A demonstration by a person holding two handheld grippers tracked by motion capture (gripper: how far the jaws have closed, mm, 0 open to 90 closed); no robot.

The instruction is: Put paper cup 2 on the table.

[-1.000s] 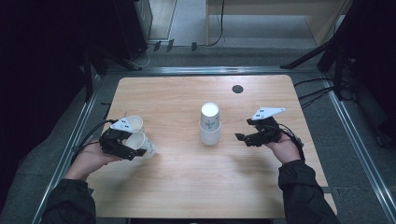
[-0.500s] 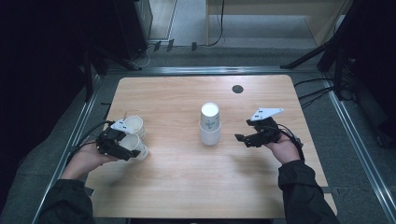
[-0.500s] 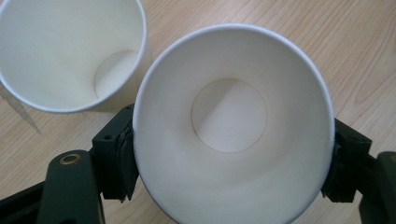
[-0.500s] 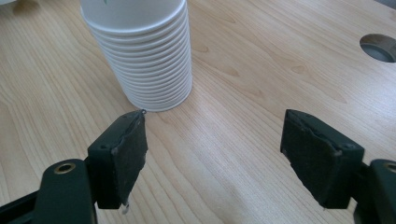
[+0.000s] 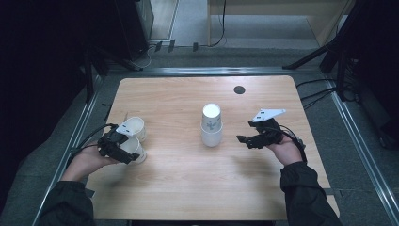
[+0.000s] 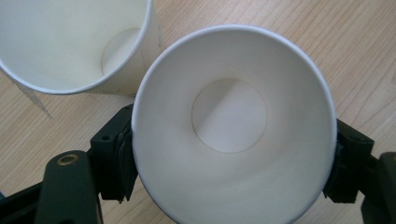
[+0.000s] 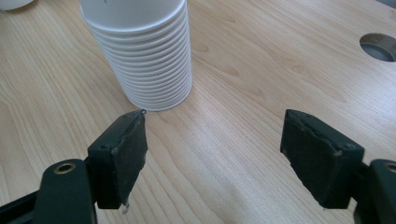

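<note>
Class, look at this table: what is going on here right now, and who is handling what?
A person seated at a pale wooden table works with a hand-held tool in each hand. The left tool has an upright white paper cup between its jaws, which have just been opening; whether the pads still press on it is hard to tell. A second white paper cup stands just beyond it. The right tool is open and holds nothing, pointed at an upside-down stack of white paper cups in the middle.

Cups (image 6: 233,140): plain white inside. Stack (image 5: 211,125): white, small grey print on side. Table (image 5: 188,188): pale wood grain. Gripper pads (image 7: 119,154): black. Sleeves (image 5: 306,193): dark.
</note>
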